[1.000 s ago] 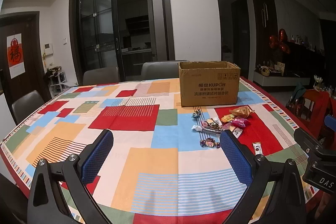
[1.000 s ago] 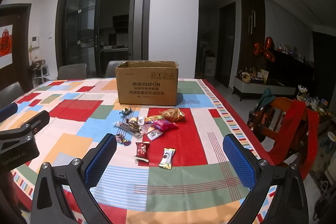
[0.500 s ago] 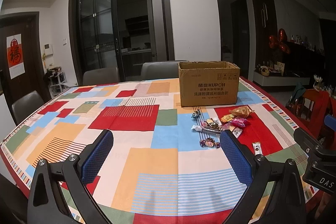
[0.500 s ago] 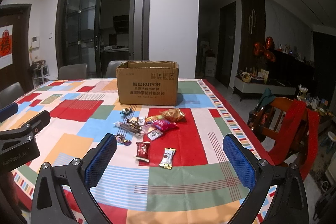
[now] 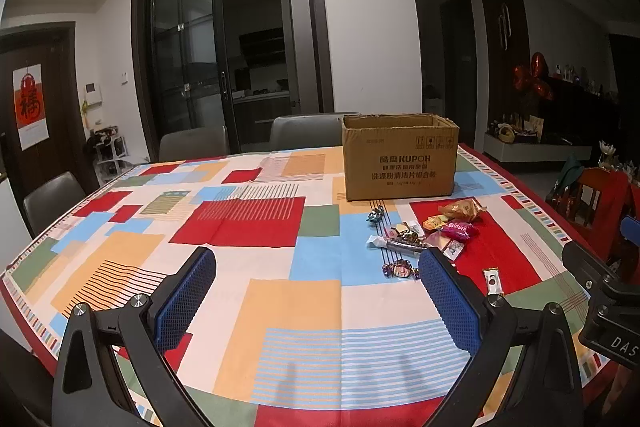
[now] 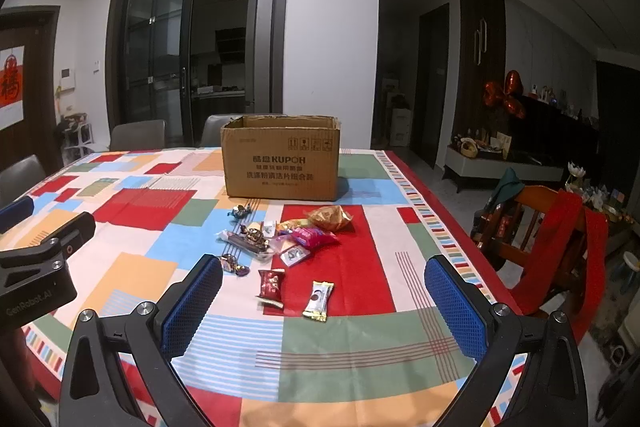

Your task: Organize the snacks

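An open brown cardboard box point(image 5: 400, 163) point(image 6: 282, 163) stands on the far side of a table with a colourful patchwork cloth. Several small wrapped snacks lie in a loose pile in front of it point(image 5: 424, 235) point(image 6: 280, 235), among them a pink packet point(image 6: 312, 237), an orange bag point(image 6: 330, 218), a red packet point(image 6: 271, 285) and a gold-edged packet point(image 6: 319, 299). My left gripper point(image 5: 316, 301) is open and empty above the near table edge. My right gripper point(image 6: 324, 307) is open and empty, just short of the red and gold packets.
Grey chairs point(image 5: 192, 147) stand behind the table, before dark glass sliding doors. A wooden chair draped in red cloth point(image 6: 560, 239) stands at the right. The table's right edge point(image 6: 432, 203) runs beside it. The left gripper's body point(image 6: 36, 267) shows in the right wrist view.
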A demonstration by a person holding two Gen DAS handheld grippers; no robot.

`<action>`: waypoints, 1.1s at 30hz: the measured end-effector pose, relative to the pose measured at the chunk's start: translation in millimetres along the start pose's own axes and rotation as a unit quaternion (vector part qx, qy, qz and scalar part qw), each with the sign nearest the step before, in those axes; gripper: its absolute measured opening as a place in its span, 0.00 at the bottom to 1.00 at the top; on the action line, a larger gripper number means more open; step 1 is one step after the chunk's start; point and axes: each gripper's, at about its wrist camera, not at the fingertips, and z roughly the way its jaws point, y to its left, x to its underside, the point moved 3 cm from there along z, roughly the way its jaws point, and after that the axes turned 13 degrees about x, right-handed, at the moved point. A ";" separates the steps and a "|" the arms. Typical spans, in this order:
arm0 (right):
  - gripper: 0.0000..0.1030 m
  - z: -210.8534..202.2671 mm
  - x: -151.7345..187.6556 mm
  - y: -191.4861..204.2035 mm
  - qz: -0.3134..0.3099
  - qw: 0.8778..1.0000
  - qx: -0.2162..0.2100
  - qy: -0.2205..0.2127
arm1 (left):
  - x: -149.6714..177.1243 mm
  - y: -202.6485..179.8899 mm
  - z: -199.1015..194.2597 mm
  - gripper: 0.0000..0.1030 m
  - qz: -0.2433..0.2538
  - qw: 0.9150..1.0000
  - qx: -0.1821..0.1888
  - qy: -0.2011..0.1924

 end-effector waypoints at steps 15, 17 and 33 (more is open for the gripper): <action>0.99 17.6 10.4 10.9 0.003 1.000 -0.015 0.020 | 14.9 5.6 14.6 1.00 0.009 1.000 0.028 0.008; 0.99 21.5 11.2 15.1 -0.003 1.000 -0.016 0.020 | 15.1 6.2 19.5 1.00 0.012 0.999 0.036 0.010; 0.89 69.9 13.3 26.9 -0.004 0.997 -0.008 0.082 | 12.7 -1.2 79.7 0.87 0.015 0.990 0.127 0.050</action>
